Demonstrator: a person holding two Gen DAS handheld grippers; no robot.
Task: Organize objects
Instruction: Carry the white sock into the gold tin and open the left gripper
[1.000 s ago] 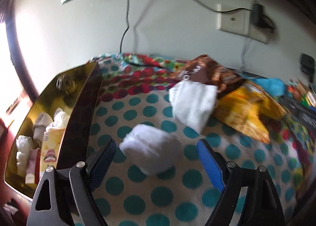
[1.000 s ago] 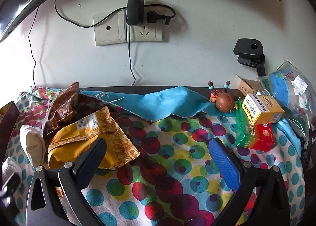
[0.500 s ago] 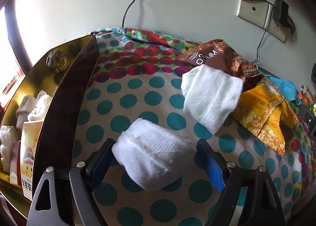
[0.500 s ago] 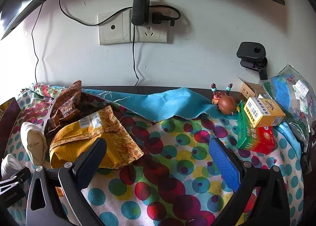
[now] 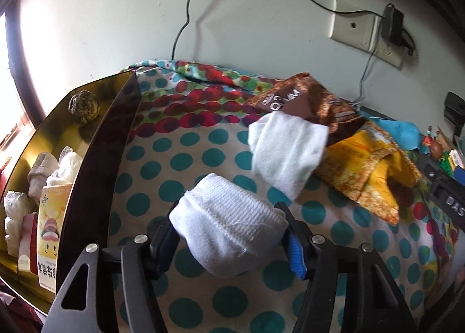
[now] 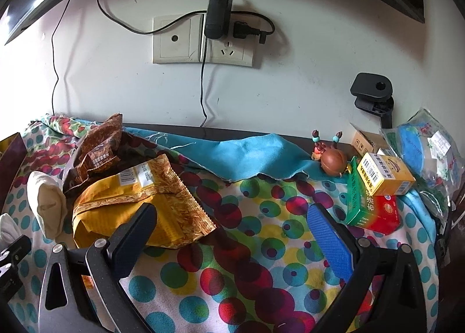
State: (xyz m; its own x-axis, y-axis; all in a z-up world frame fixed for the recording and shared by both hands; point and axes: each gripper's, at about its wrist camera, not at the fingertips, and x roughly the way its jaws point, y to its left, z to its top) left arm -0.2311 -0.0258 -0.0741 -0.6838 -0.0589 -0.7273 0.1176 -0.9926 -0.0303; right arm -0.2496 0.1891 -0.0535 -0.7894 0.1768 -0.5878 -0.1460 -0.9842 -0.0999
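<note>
White rolled sock (image 5: 229, 228) squeezed between just-closing left jaws, on dotted cloth (image 5: 186, 155).

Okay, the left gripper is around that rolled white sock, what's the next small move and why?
Probably lift the rolled white sock off the dotted cloth and carry it toward the gold box. The left gripper has just been closing, and its pads now press the sock's sides. The box beside it already holds similar rolled socks, so it looks like the place for this one.

Left tongs (image 5: 229, 234) have just closed, pads pressing a bundle; right tongs (image 6: 232, 231) gape wide.
</note>
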